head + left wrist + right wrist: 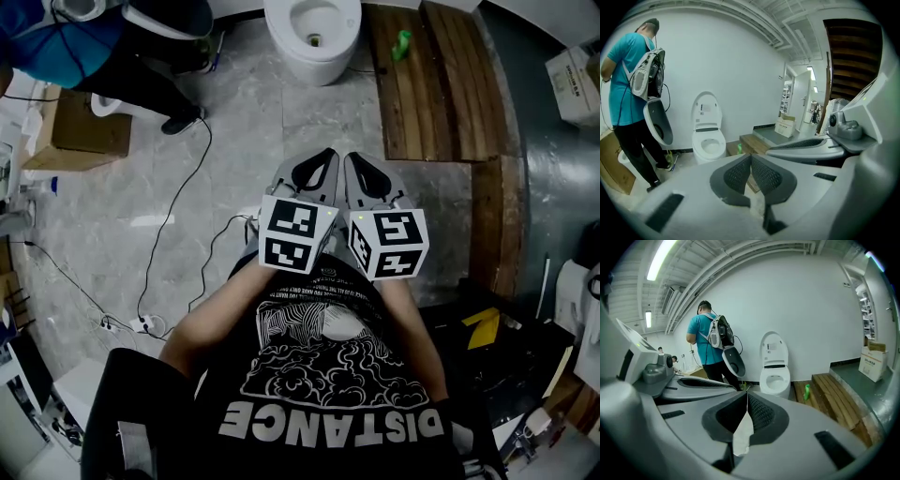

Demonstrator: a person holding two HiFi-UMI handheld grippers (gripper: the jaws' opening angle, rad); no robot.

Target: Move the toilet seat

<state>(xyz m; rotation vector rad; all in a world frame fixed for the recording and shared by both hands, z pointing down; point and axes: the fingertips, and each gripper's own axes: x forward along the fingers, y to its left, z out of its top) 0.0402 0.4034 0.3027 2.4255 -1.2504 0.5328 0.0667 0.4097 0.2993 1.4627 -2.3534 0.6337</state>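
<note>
A white toilet [312,37] stands against the far wall, a few steps ahead of me. Its lid [707,110] is raised against the wall and the seat ring [708,143] lies on the bowl. The right gripper view shows the same toilet [774,377] with its lid [774,348] up. I hold both grippers close to my chest, side by side, pointing at the toilet and well short of it. The left gripper [326,156] [751,157] is shut with nothing in it. The right gripper [355,159] [747,395] is shut and empty too.
A person in a teal shirt [629,79] with a backpack stands left of the toilet. A wooden platform [436,84] with a green bottle [401,44] lies to its right. Cables [173,216] run over the grey floor. Cardboard boxes [89,127] sit at the left.
</note>
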